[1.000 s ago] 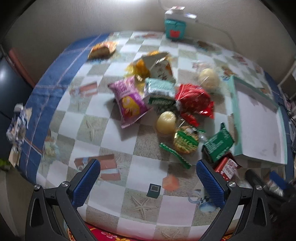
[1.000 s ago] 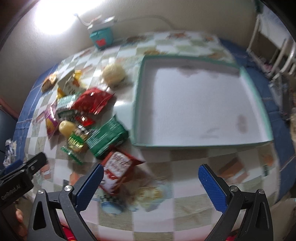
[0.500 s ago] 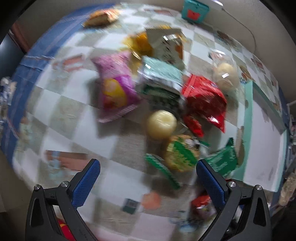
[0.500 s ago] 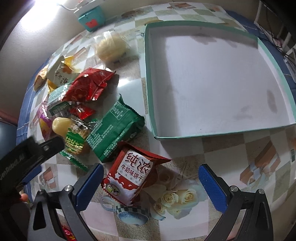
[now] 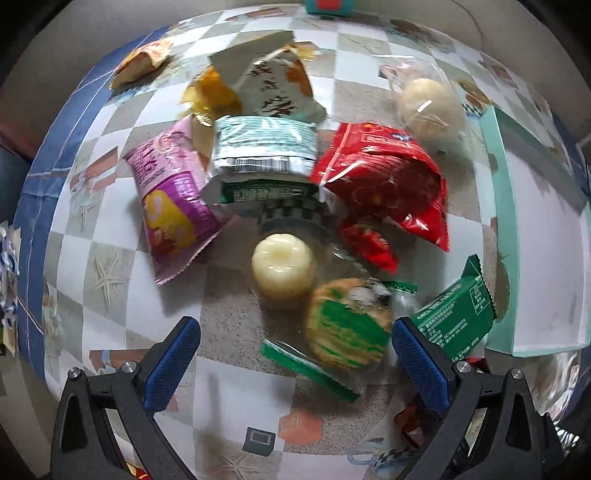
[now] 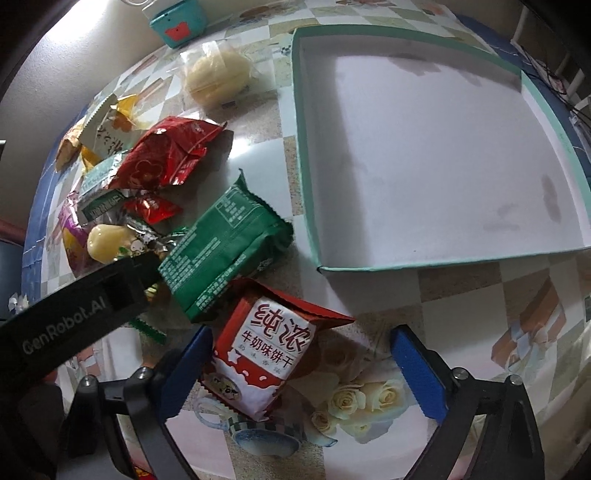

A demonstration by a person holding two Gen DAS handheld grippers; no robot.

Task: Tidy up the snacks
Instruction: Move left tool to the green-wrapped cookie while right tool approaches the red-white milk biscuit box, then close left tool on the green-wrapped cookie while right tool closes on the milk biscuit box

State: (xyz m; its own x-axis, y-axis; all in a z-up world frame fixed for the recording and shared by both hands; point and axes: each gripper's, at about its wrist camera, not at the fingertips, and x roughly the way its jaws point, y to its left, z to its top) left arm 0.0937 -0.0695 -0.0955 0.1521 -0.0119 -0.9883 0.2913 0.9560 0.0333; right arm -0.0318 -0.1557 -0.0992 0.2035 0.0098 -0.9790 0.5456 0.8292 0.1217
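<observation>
Snacks lie piled on a checkered tablecloth. My left gripper (image 5: 295, 363) hangs open just above a round green-wrapped cracker (image 5: 347, 325), with a yellow jelly cup (image 5: 282, 271) beyond it; nothing is gripped. My right gripper (image 6: 304, 373) straddles a red-and-white milk biscuit pack (image 6: 269, 350). Its jaws are closing, the pack sits against the left pad, and the right pad stands well clear. A green pack (image 6: 225, 251) lies just beyond it. The open mint-rimmed box (image 6: 424, 147) holds nothing.
Farther up the pile are a purple pack (image 5: 173, 206), a mint pack (image 5: 264, 151), a red pack (image 5: 384, 184), a wrapped bun (image 5: 430, 103) and a white-orange pack (image 5: 273, 88). A teal device (image 6: 173, 22) stands by the wall. The left gripper's black body (image 6: 74, 306) crosses the right wrist view.
Both grippers have sunk toward the table. The left one moved in over the pile, close to the cracker and jelly cup. The right one came down around the milk biscuit pack.
</observation>
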